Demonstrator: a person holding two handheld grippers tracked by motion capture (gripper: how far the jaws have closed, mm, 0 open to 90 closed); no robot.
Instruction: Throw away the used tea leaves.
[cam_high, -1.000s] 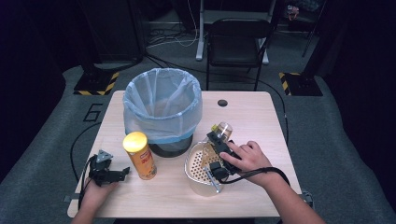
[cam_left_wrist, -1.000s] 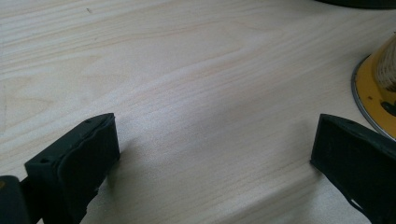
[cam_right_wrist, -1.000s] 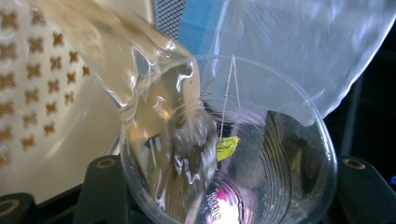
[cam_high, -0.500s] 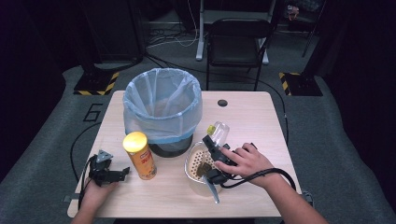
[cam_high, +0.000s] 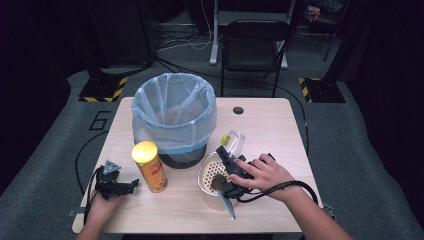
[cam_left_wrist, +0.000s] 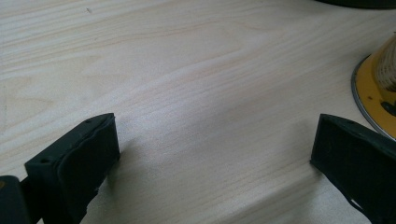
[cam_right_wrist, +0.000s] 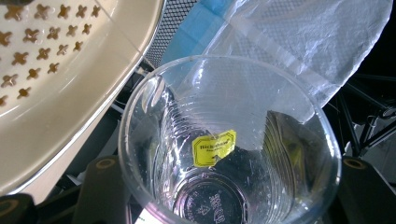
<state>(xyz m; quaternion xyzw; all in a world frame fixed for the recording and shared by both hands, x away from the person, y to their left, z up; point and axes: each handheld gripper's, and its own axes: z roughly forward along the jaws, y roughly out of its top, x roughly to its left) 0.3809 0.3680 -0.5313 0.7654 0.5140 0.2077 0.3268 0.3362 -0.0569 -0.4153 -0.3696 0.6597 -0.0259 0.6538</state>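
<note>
A clear plastic cup with a yellow tea-bag tag inside sits between the black jaws of my right gripper, which is shut on it. In the high view the cup lies tilted, its mouth toward the blue-lined bin. The right gripper sits over a cream perforated colander. My left gripper rests on the table at the near left beside a yellow snack can. Its jaws stand wide apart over bare wood.
The bin stands at the table's back centre, close to the cup and colander. A small dark lump lies in the colander. A black chair stands beyond the table. Cables trail from both grippers.
The right hand has shifted slightly toward the near edge with the cup still in its jaws. The left gripper has stayed put.
</note>
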